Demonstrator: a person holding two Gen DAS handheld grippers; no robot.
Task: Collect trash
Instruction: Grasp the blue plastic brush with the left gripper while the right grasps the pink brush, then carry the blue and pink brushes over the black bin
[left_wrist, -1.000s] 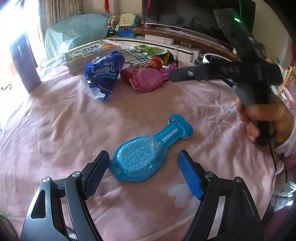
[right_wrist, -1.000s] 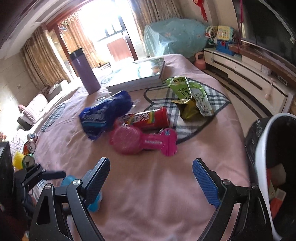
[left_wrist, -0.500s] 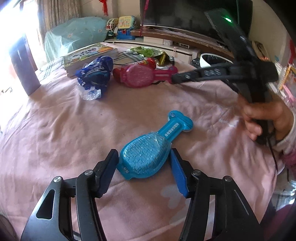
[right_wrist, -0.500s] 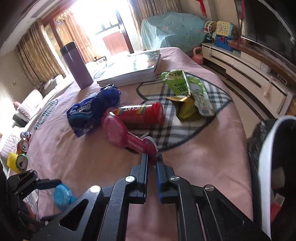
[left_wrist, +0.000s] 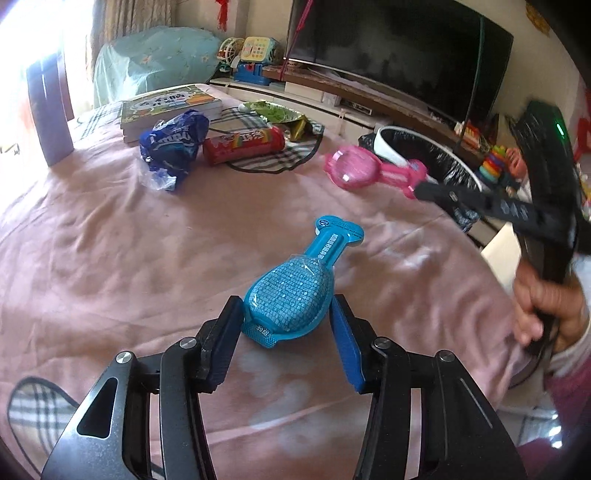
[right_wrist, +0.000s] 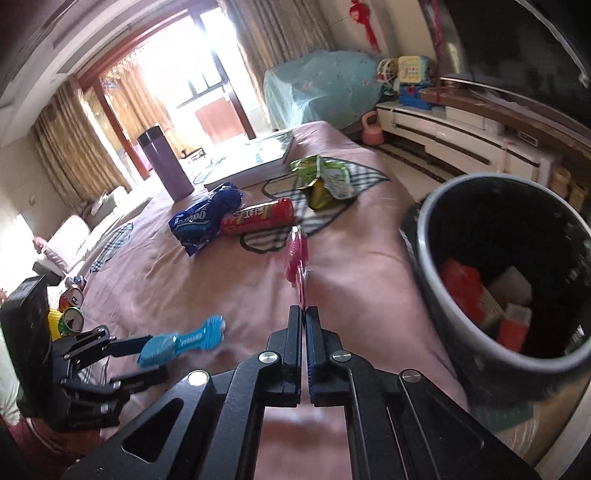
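The left gripper (left_wrist: 286, 325) has its fingers (left_wrist: 225, 328) set either side of the wide end of the blue blister pack (left_wrist: 295, 291), which lies on the pink cloth (left_wrist: 110, 258) covering the counter. The dark finger on the one side touches the pack's edge; the blue-padded one looks just clear of it, though at this angle contact cannot be ruled out. The right wrist view shows the same pack (right_wrist: 181, 341) from the side, its narrow handle end sticking out past the left gripper's fingers (right_wrist: 125, 341).

The right gripper (right_wrist: 304, 314) has its fingers pressed together on the handle of the pink blister pack (right_wrist: 295, 258), held edge-on above the cloth. Only the left wrist view shows that pack's flat face (left_wrist: 354, 170) and the right gripper's closed fingers (left_wrist: 443, 192) pinching the handle, with the hand (left_wrist: 546, 306) behind.

The trash bin (right_wrist: 428, 236), lined in black, stands just beside the counter's edge; the right wrist view looks down into it, where red and white scraps lie. The left wrist view shows only its white rim (left_wrist: 391, 144) behind the pink pack.

Further back on the cloth lie a blue snack bag (left_wrist: 173, 144), a red candy tube (left_wrist: 243, 142) touching it, a green wrapper (left_wrist: 277, 112), a stack of books (left_wrist: 166, 105) and a purple flask (right_wrist: 166, 166). Drink cans (right_wrist: 72, 306) appear only in the right wrist view
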